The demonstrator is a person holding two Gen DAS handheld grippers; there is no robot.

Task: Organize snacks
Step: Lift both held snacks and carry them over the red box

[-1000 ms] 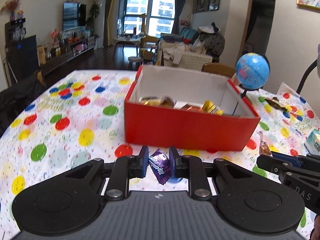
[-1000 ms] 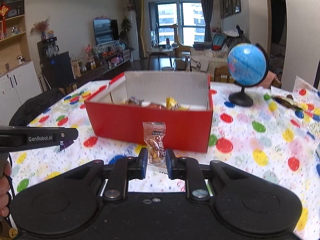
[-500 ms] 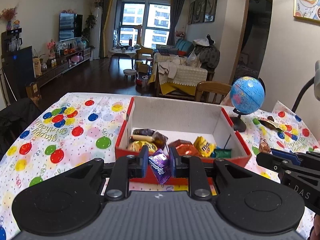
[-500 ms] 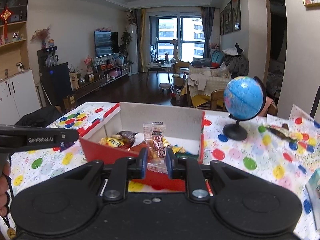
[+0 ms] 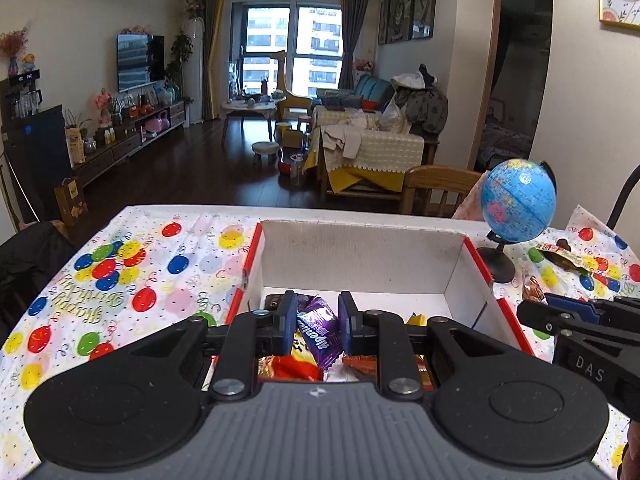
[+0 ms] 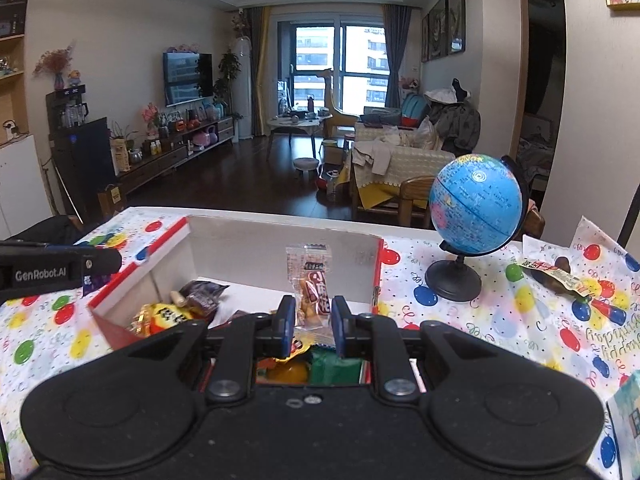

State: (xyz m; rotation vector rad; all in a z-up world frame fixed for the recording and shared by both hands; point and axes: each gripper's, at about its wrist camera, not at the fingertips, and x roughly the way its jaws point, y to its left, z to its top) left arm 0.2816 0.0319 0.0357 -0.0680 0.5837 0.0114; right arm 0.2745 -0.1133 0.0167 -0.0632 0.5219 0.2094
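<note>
A red box with white inner walls [image 5: 360, 256] [image 6: 280, 244] stands open on the table and holds several wrapped snacks. My left gripper [image 5: 318, 322] is shut on a purple candy wrapper [image 5: 318, 334], held over the box's near left part. My right gripper [image 6: 313, 320] is shut on a clear packet with a red and brown snack [image 6: 314, 284], upright over the box's near right part. Each gripper shows at the edge of the other's view: the right gripper [image 5: 576, 320] at the right, the left gripper [image 6: 52, 270] at the left.
The table wears a balloon-print birthday cloth [image 5: 120, 280]. A blue globe on a black stand [image 6: 476, 208] sits right of the box. A dark snack packet [image 6: 556, 276] lies beyond it, and a printed carton [image 6: 628, 416] is at the near right. A wooden chair [image 5: 436, 188] stands behind the table.
Both grippers rose and moved forward with their snacks, from in front of the box's red front wall to over its open top. Neither grip changed.
</note>
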